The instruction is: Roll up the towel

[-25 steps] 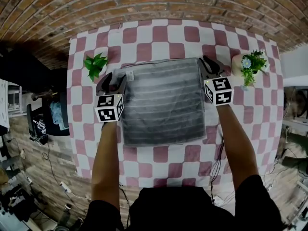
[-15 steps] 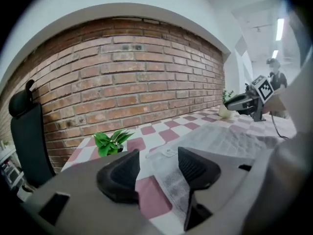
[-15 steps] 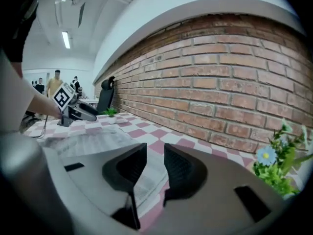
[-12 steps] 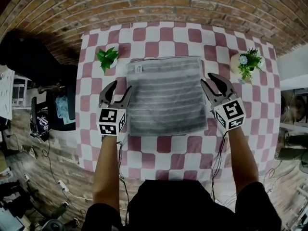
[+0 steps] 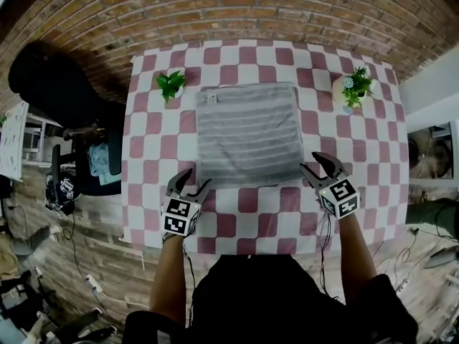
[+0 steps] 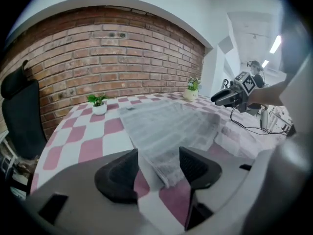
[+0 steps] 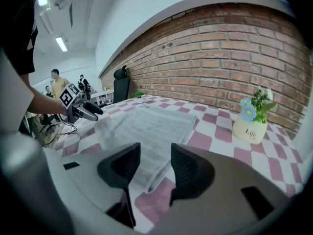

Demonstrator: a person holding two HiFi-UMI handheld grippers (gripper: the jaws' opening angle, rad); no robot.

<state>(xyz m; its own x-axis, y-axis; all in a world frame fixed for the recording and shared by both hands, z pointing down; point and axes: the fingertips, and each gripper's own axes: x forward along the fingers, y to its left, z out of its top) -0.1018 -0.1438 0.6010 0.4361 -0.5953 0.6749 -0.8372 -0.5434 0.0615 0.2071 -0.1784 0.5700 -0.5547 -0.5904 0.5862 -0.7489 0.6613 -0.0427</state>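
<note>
Opening partway: right gripper (image 5: 318, 166) jaws; left gripper (image 5: 193, 182) likewise apart, towel (image 5: 247, 131) corners between.

You have bare checked tablecloth (image 5: 237, 224) along the near edge and both sides of the towel (image 5: 247, 135). At the far corners a small potted plant (image 5: 171, 84), left, and a flower pot (image 5: 349, 89), right, narrow the way. The brick wall (image 5: 237, 9) closes the back.

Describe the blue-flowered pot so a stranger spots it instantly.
Find the checked table by the brick wall. Right of the grey towel, near the far edge, stands a cream pot. Unlike the green plant opposite, it carries a blue flower.
</note>
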